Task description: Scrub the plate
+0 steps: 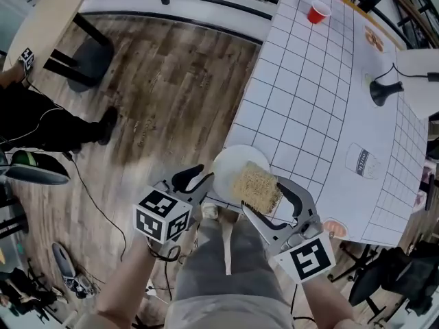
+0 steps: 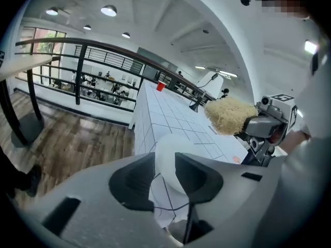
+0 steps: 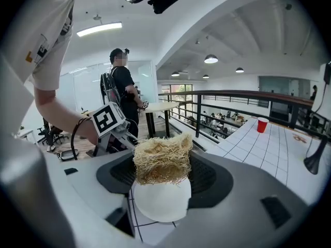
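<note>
Gridded table (image 1: 309,101): white plate (image 1: 228,164) at near-left corner.
Left gripper (image 1: 197,181): jaws wide, gripping nothing, at plate's left rim. Best clamp rim first to steady plate.
Right gripper (image 3: 163,175): clamped on loofah scrubber (image 1: 256,186) over plate. Press flat, scrub in circles.

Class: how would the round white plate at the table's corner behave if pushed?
The round white plate looks smooth and rigid, so it would probably slide, not bend. It sits near the edge of the gridded white table, so a push might tip it off.
</note>
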Motion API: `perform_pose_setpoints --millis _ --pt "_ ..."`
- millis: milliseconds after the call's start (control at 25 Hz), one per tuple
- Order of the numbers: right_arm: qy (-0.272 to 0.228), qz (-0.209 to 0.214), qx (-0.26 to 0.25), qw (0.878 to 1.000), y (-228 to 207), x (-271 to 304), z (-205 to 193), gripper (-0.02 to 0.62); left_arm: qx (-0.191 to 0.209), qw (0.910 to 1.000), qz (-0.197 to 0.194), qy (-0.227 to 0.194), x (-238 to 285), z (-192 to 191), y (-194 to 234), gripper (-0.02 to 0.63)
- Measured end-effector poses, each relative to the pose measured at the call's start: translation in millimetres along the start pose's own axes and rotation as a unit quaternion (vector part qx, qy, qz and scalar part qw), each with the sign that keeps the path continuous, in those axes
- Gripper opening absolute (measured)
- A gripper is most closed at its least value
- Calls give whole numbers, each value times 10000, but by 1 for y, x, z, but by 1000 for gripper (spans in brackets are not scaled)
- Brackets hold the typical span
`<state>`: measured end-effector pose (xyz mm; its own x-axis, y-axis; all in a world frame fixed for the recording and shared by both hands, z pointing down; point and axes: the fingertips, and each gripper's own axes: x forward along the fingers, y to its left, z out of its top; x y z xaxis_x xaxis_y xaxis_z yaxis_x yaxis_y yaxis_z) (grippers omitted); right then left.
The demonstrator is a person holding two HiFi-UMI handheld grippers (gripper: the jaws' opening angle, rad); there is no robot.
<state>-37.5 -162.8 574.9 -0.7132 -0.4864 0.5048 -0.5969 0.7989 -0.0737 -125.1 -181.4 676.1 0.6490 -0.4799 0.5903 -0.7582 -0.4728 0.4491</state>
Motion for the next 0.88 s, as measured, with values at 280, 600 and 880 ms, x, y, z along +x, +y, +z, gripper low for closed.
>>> perform_pose_setpoints --millis 280,600,880 --pt "342 56 270 9990 -2 21 -44 273 -534 9977 -321 281 27 -29 14 121" --pt "555 175 337 9977 2 32 -76 273 -824 9937 -716 241 36 -28 2 70" --pt "524 123 351 9979 1 29 -78 273 -1164 9893 -877 29 31 -14 -15 32"
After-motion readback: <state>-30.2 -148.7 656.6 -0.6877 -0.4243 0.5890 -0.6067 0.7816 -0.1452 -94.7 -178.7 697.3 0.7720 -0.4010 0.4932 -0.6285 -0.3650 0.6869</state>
